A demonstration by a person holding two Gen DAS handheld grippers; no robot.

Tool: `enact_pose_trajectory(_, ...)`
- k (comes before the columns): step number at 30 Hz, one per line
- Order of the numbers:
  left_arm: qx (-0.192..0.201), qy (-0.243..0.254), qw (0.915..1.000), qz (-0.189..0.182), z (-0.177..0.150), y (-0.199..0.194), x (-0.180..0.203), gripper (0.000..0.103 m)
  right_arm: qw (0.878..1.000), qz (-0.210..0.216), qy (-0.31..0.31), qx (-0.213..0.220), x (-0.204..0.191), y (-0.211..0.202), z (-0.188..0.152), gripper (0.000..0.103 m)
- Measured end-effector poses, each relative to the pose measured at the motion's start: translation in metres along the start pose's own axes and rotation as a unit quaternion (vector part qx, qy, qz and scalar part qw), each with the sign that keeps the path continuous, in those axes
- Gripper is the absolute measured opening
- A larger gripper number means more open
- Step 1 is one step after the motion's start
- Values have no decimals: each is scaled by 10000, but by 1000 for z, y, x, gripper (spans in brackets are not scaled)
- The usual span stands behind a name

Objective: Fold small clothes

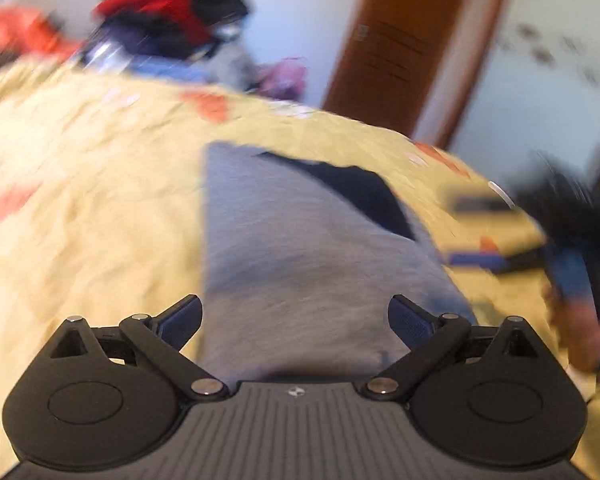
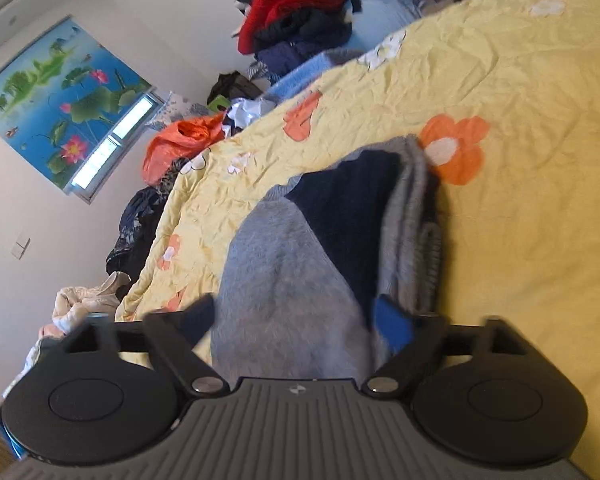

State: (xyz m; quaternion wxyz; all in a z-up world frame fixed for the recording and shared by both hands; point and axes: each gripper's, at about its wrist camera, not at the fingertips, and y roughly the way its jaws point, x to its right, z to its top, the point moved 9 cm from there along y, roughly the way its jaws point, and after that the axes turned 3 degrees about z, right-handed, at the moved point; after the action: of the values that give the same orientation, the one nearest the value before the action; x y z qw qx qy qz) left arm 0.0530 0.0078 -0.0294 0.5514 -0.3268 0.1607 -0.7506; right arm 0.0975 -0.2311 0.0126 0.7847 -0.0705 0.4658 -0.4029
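A small grey garment (image 1: 300, 248) with a dark navy panel (image 1: 360, 196) lies folded on the yellow flowered bedspread (image 1: 80, 200). My left gripper (image 1: 295, 316) hovers over its near end, jaws wide apart, nothing pinched. The right wrist view shows the same grey garment (image 2: 276, 280) with its navy panel (image 2: 348, 208) and stacked folded edges on the right. My right gripper (image 2: 300, 320) is open above it, with its blue pad (image 2: 394, 322) beside the folded edge. In the left wrist view, the other gripper (image 1: 500, 240) appears blurred at the right.
A pile of red and dark clothes (image 2: 300, 12) sits beyond the bed's far edge, with an orange bag (image 2: 180, 144) and more clothing on the floor. A brown door (image 1: 400, 40) stands behind the bed. A lotus picture (image 2: 56, 96) hangs on the wall.
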Motion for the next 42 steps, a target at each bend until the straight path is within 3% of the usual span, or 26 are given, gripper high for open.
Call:
enact_pose_trajectory(2,-406,-726,9965,-37,-8,5,-26,99,9995,-265,-67,-147,12,-15,-13,91)
enact_pose_trajectory(4,-399,-1020,9933,-356,-6,2,-30,92,9977,-436,30,-526,26,-17,-31,75)
enact_pose_trajectory(8,-791,-1465,9812,-976,-3,15,-16,85,9968,-201,27,-772,21,-12,-50,71)
enact_pose_trajectory(9,-819,-1459,9811,-974,-2,19,-14,74,9959,-61,124,-899,17,-6,-54,62)
enact_pose_trajectory(10,-856,-1435,9819,-893,-3,22,-12,60,9953,-43,102,-960,14,0,-57,46)
enact_pose_trajectory(11,-973,-1443,9816,-780,-6,25,-12,34,9951,-157,-47,-972,12,3,-59,33)
enact_pose_trajectory(12,-1086,-1460,9807,-720,-7,29,-11,28,9941,-318,-122,-1031,14,6,-60,22)
enact_pose_trajectory(15,-1162,-1419,9808,-664,-13,17,-7,19,9929,-320,-216,-1124,12,2,-61,20)
enact_pose_trajectory(17,-1130,-1184,9846,-613,-12,5,1,18,9917,-281,-422,-1180,7,-8,-63,20)
enact_pose_trajectory(20,-1188,-784,9884,-529,-24,-5,6,19,9901,-308,-717,-1165,3,-30,-61,19)
enact_pose_trajectory(21,-1210,-709,9894,-366,-30,-4,3,21,9890,-366,-778,-1200,6,-33,-61,19)
enact_pose_trajectory(23,-1117,-715,9904,-381,-31,-7,2,23,9871,-444,-753,-1343,17,-30,-67,20)
enact_pose_trajectory(24,-1091,-645,9915,-294,-28,-11,4,33,9882,-425,-671,-1307,21,-30,-67,24)
enact_pose_trajectory(25,-1020,-481,9936,-82,-23,-17,5,39,9892,-433,-578,-1274,21,-31,-64,37)
enact_pose_trajectory(26,-852,-255,9959,150,-16,-24,6,54,9904,-488,-508,-1192,21,-34,-59,44)
enact_pose_trajectory(27,-569,18,9976,401,-7,-32,9,74,9927,-547,-494,-953,19,-40,-49,59)
enact_pose_trajectory(28,-234,279,9974,623,1,-39,14,83,9949,-617,-527,-592,15,-46,-35,73)
enact_pose_trajectory(29,98,529,9955,781,11,-44,20,92,9955,-687,-611,-231,11,-50,-21,77)
enact_pose_trajectory(31,447,941,9911,832,25,-39,37,92,9948,-709,-706,207,0,-46,3,78)
enact_pose_trajectory(35,288,1397,9858,886,29,12,63,92,9947,-428,-926,136,-28,7,32,78)
enact_pose_trajectory(39,-38,1537,9836,941,11,51,71,95,9854,-790,-1439,-442,-33,71,36,75)
enact_pose_trajectory(41,40,1668,9803,1053,4,60,71,99,9744,-1301,-1676,-743,-14,95,31,69)
enact_pose_trajectory(42,65,1764,9784,1075,1,62,72,100,9695,-1395,-1928,-588,-9,97,31,68)
